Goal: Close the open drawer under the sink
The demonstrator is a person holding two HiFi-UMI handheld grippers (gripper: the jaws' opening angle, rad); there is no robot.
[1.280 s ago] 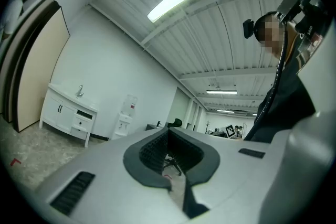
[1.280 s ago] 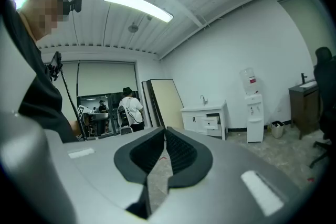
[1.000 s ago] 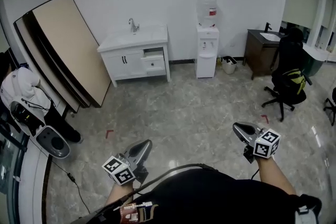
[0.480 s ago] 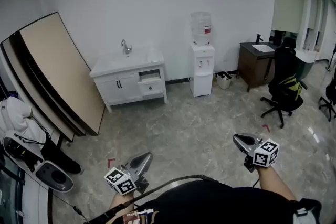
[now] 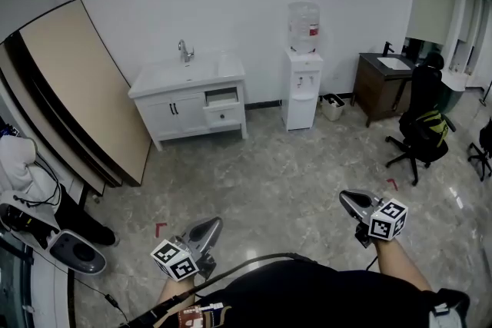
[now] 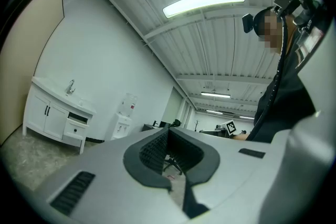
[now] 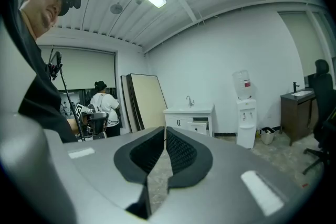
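Ahead, across a wide stretch of glossy, grey-veined stone floor (image 5: 284, 165), the white vanity cabinet (image 5: 173, 115) stands against the plain white wall, well apart from both of my grippers. Its smooth basin top carries a chrome faucet (image 5: 184, 51). The open drawer (image 5: 222, 97), the upper one on the cabinet's right side, juts out from the flat front above a second drawer front. To the cabinet's left, large flat boards (image 5: 77, 81) with a beige face and dark edges lean tilted against the wall, their lower edge resting on the floor near the cabinet's leg. To its right stands a white water dispenser (image 5: 301, 92) topped by a clear bottle, then a small waste bin (image 5: 333, 107), a dark wooden cabinet (image 5: 382, 88) with its own basin, and a black office chair (image 5: 421, 136) on castors. Two red tape marks (image 5: 160, 229) lie flat on the floor. At the far left edge a grey rounded device (image 5: 73, 251) sits on the floor with a thin cable trailing from it. Open floor runs from my grippers to the drawer front, bounded by the boards on one side and the chair on the other. My left gripper (image 5: 217, 222) is clenched, its grey ribbed jaws pressed together on nothing. My right gripper (image 5: 344, 197) is likewise closed and empty, its black-and-white marker cube facing up.
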